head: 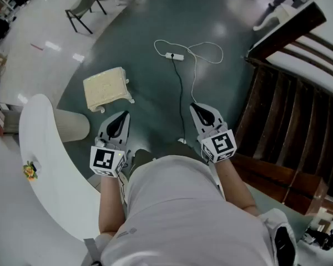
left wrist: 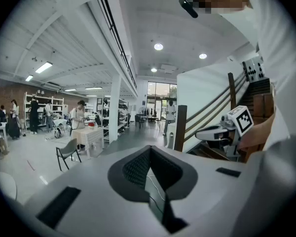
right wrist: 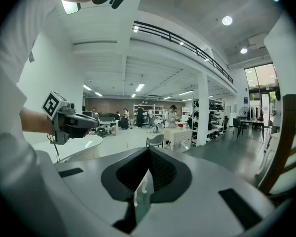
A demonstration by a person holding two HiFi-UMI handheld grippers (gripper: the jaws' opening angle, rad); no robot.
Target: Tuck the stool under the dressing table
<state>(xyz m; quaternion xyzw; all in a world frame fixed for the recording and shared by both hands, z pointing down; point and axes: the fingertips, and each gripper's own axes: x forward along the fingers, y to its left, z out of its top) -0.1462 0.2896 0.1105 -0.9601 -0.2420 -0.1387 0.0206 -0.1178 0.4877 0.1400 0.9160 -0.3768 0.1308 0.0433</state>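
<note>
Standing with both grippers held out ahead, I judge the task not yet begun. My left gripper [head: 122, 116] and right gripper [head: 196, 108] are both fully closed, with nothing between the jaws. The stool [head: 105, 88] sits out on the open floor, ahead of the left gripper and apart from it, beside the white table [head: 41, 148] rather than under it. Everything is left: reach the stool, then slide it beneath the table.

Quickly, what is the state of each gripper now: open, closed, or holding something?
Left gripper: closed, holding nothing.
Right gripper: closed, holding nothing.
</note>
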